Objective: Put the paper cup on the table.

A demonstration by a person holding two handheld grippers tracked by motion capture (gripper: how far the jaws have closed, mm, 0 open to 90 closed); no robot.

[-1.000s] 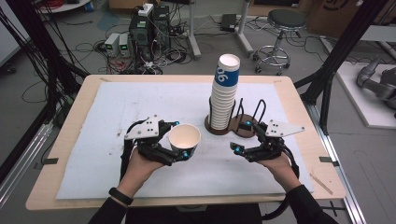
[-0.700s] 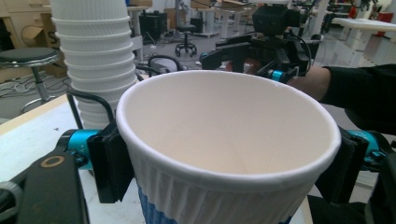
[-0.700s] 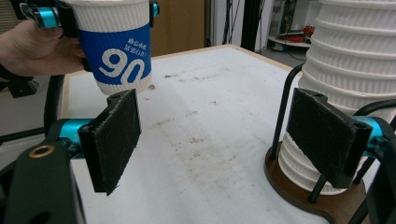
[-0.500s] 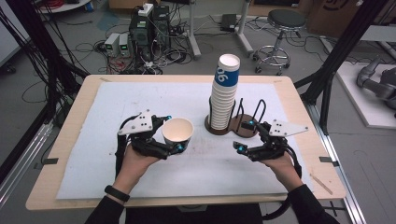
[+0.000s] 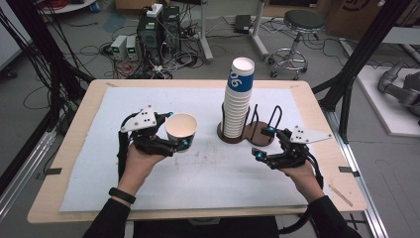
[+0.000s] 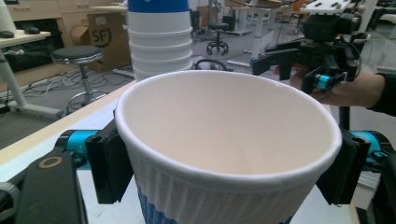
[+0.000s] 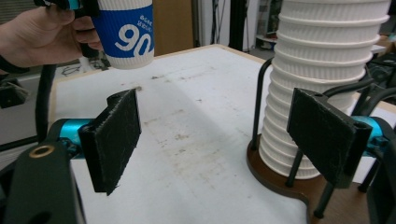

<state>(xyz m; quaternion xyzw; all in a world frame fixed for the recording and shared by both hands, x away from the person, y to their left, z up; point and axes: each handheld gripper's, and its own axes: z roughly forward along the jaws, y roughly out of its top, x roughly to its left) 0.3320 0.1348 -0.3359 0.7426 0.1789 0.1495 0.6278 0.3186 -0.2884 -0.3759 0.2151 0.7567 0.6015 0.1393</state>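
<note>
A white ribbed paper cup [image 5: 181,130] with a blue band is held upright above the mat, left of centre. My left gripper [image 5: 176,133] is shut on it, and its pads [image 6: 109,163] press the cup [image 6: 224,130] on both sides just under the rim. A tall stack of the same cups [image 5: 237,101] stands in a brown wire holder [image 5: 253,136] at centre right. My right gripper [image 5: 262,143] hovers open just right of the holder with nothing between its pads [image 7: 114,140]. In its view the stack [image 7: 327,60] rises behind its right jaw, and the held cup [image 7: 126,32] shows at top left.
A white mat [image 5: 208,168] covers most of the wooden table [image 5: 74,124]. Black frame posts [image 5: 356,64] stand at both sides. Beyond the far edge are a stool [image 5: 297,22], computer boxes [image 5: 153,29] and cables on the floor.
My left hand has carried the cup to the left and a little up, away from the stack. The right hand has stayed where it was.
</note>
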